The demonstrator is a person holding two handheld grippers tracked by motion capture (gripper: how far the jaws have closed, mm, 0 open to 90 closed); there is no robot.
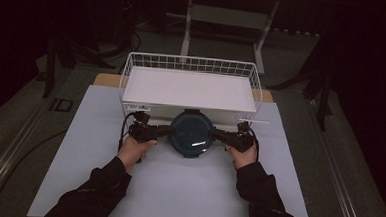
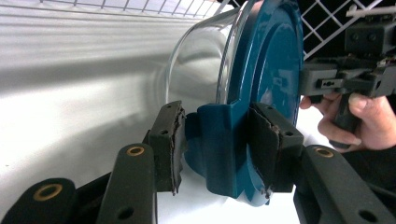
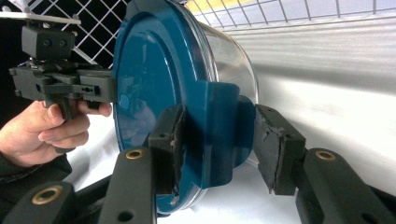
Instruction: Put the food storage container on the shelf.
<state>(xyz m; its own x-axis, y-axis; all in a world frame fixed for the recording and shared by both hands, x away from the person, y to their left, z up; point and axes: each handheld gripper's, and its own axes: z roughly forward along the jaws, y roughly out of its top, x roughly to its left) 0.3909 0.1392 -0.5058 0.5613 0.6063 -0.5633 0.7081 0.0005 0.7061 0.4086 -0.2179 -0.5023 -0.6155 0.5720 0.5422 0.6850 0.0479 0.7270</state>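
Observation:
A round clear container with a dark blue lid (image 1: 191, 133) sits on the white mat just in front of the wire basket. My left gripper (image 1: 167, 132) holds it from the left and my right gripper (image 1: 214, 134) from the right. In the left gripper view the pads (image 2: 169, 140) clamp the lid's blue side latch (image 2: 219, 144), with the clear bowl (image 2: 196, 60) beyond. In the right gripper view the pads (image 3: 275, 144) press on the opposite latch (image 3: 217, 135) of the lid (image 3: 149, 84).
A white wire basket (image 1: 127, 75) with a white flat floor stands directly behind the container. The white mat (image 1: 177, 188) stretches toward the person. The other hand and its gripper face each camera (image 2: 345, 79) (image 3: 60, 79). Dark floor and table legs lie beyond.

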